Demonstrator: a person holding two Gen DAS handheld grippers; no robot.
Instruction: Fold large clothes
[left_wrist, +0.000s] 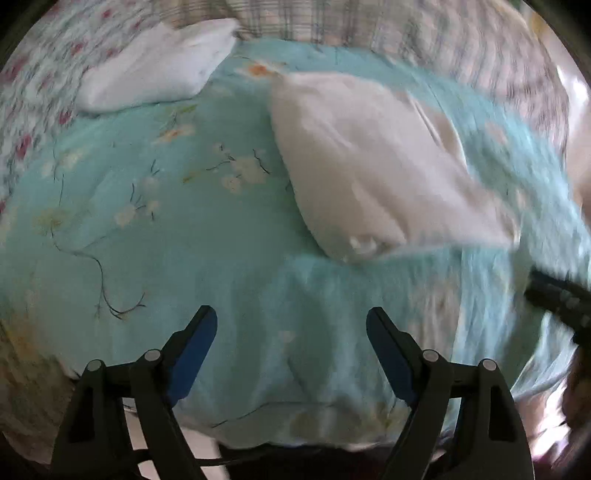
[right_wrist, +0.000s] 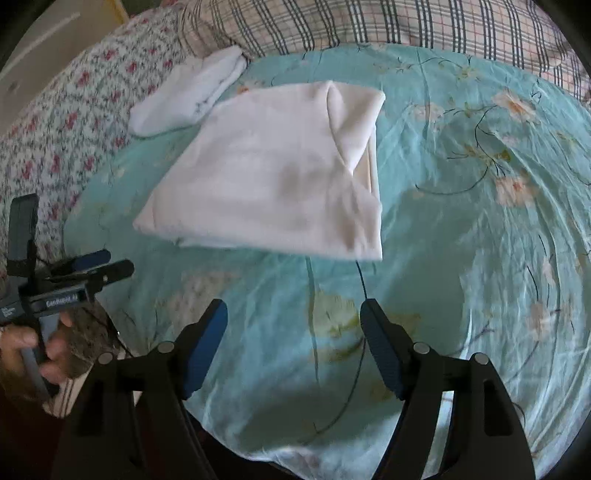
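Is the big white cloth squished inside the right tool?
No, the right tool is open and empty, and the folded white cloth lies flat on the blue flowered sheet beyond its tips.

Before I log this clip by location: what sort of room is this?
Most likely a bedroom. Folded white clothes lie on a bed with a teal floral cover, a red-flowered sheet alongside it, and plaid bedding at the far end.

Bedding around the work area

A turquoise floral bedspread (right_wrist: 461, 229) fills the centre; a plaid pillow (right_wrist: 369, 26) lies at 12 o'clock, a pink-flowered sheet (right_wrist: 66, 122) at 10 o'clock.
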